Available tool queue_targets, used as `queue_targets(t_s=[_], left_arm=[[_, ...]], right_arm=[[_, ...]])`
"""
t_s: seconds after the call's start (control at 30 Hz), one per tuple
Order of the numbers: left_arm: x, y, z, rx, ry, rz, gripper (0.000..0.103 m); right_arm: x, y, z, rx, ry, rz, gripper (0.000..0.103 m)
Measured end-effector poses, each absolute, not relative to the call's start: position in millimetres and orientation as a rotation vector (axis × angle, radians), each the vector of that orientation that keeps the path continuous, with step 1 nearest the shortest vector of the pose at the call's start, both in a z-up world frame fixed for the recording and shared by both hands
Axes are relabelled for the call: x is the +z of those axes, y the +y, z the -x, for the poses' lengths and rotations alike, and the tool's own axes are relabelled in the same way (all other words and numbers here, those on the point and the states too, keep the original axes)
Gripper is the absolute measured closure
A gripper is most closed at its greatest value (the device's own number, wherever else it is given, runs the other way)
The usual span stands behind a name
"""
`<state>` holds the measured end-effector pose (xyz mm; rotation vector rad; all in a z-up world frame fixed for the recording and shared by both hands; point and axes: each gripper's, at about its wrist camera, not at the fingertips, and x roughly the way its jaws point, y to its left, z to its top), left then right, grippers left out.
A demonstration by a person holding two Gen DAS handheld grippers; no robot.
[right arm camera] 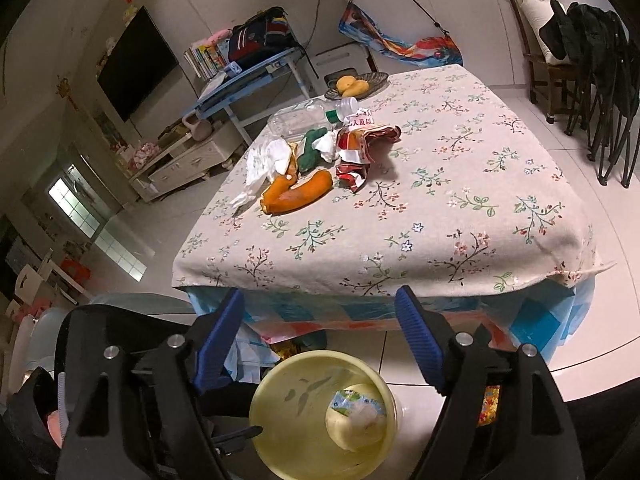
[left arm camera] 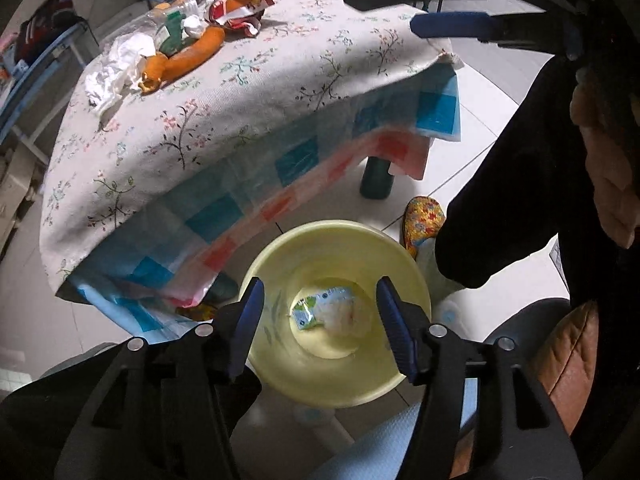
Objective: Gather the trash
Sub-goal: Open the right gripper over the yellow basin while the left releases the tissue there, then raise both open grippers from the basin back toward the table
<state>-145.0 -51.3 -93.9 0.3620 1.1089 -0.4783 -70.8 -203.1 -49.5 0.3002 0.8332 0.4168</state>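
Nearest us the left hand-held gripper [left arm camera: 320,320] hangs spread and empty over the yellow bin [left arm camera: 340,380] on the floor, a small wrapper [left arm camera: 316,308] lying inside; our right hand-held gripper [right arm camera: 320,332] is spread too, holding nothing. The remaining trash sits well apart on the far left of the table [right arm camera: 440,208]: orange peel [right arm camera: 296,196], crumpled tissue [right arm camera: 260,160], a red wrapper [right arm camera: 356,148], a clear bottle [right arm camera: 304,118]. All look light and soft; we would pinch the peel mid-length, the wrapper by a fold

Bin [left arm camera: 340,384] on floor before table [right arm camera: 440,208], wrapper [left arm camera: 320,306] inside, trash heap [right arm camera: 316,160] on tabletop
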Motion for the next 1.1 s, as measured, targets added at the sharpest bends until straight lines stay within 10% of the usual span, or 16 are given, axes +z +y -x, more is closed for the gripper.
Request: queue_targets(t_s=[0.33,1.1], left_arm=[[-55,-18,131,-0.238,0.894,-0.216,0.023],[-33,19,119,-0.042,0.774,-0.049,0.018]], right_arm=[[-46,-203,72,0.396,0.804,-0.283,0.026],[-35,-184,77,0.377,0.725,-0.189,0.020]])
